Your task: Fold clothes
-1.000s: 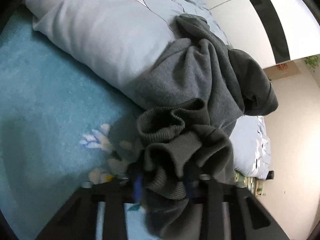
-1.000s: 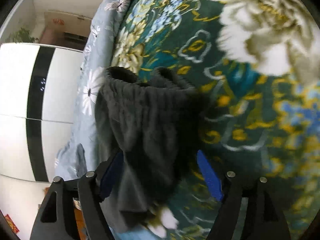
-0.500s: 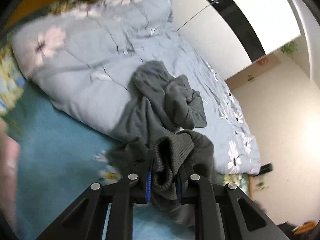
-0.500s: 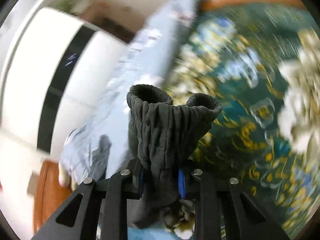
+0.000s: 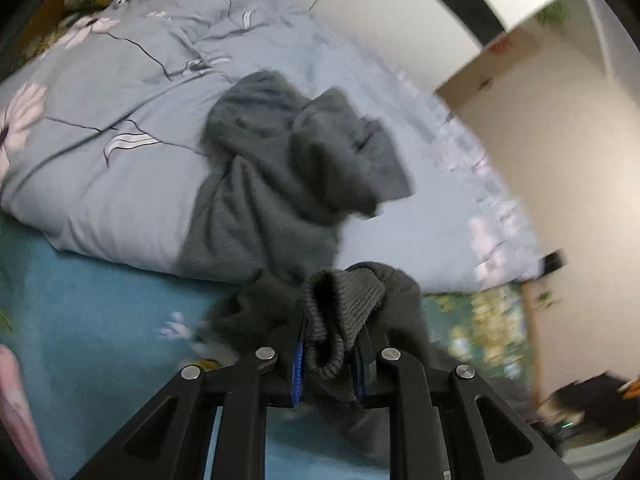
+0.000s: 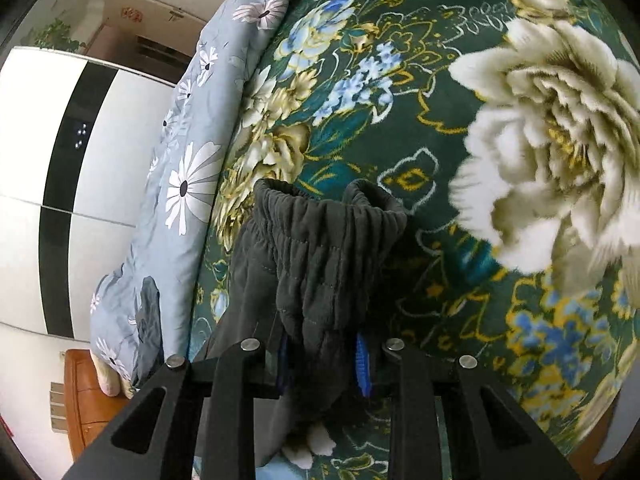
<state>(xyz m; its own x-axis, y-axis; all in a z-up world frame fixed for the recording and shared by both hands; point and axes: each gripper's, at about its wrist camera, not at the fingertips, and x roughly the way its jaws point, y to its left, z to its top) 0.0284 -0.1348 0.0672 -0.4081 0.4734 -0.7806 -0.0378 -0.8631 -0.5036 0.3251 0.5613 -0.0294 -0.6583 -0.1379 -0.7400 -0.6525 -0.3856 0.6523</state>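
Observation:
A dark grey pair of sweatpants (image 5: 280,184) lies bunched across the light blue floral quilt (image 5: 100,92) and hangs toward me. My left gripper (image 5: 326,356) is shut on a ribbed cuff (image 5: 344,300) of the pants. In the right wrist view my right gripper (image 6: 322,354) is shut on the gathered elastic waistband (image 6: 328,236), held above the green floral blanket (image 6: 460,80). Both held ends stand up between the blue pads.
The bed has a teal sheet (image 5: 100,320) at the lower left of the left view. A white and black wardrobe (image 6: 60,168) stands beyond the quilt (image 6: 188,184). A wooden bedside piece (image 6: 84,404) is at lower left. Beige wall (image 5: 560,140) is at the right.
Both grippers closed on the garment a second ago and have since lifted and pulled back; the left view now shows more of the quilt and room, the pants stretching away from it.

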